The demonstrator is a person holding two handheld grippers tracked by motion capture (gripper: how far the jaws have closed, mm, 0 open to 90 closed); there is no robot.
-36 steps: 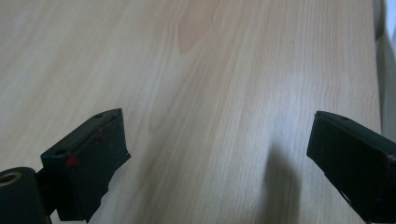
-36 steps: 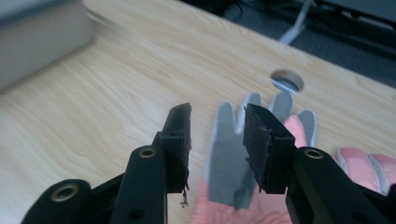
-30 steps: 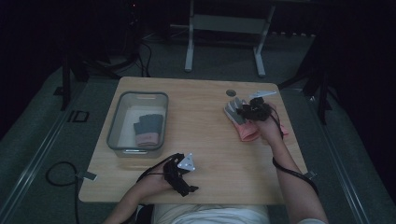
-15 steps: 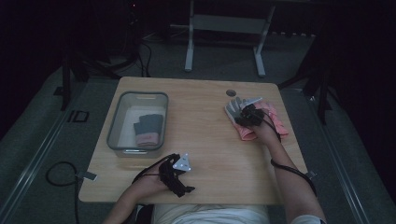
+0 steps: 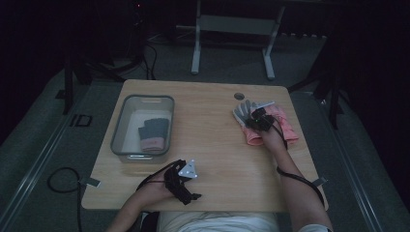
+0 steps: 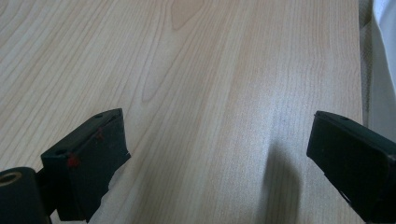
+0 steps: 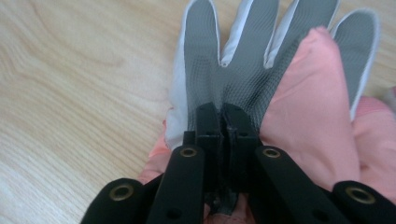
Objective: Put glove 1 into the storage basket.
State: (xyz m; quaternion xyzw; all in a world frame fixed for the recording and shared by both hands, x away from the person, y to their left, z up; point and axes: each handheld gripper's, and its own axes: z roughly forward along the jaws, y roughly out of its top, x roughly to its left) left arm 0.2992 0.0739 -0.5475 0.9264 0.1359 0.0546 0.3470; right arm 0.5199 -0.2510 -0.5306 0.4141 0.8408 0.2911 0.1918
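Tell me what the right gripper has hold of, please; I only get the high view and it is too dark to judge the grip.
Observer: The right gripper has just closed; its jaws are pinched together on the grey-palmed glove, low on the palm.
Operator: Is that glove lying alone?
Observer: No, it lies partly over a pink glove, whose fabric folds up beside the jaws.
Operator: And the left gripper?
Observer: The left gripper is open, with bare wooden table between its jaws.
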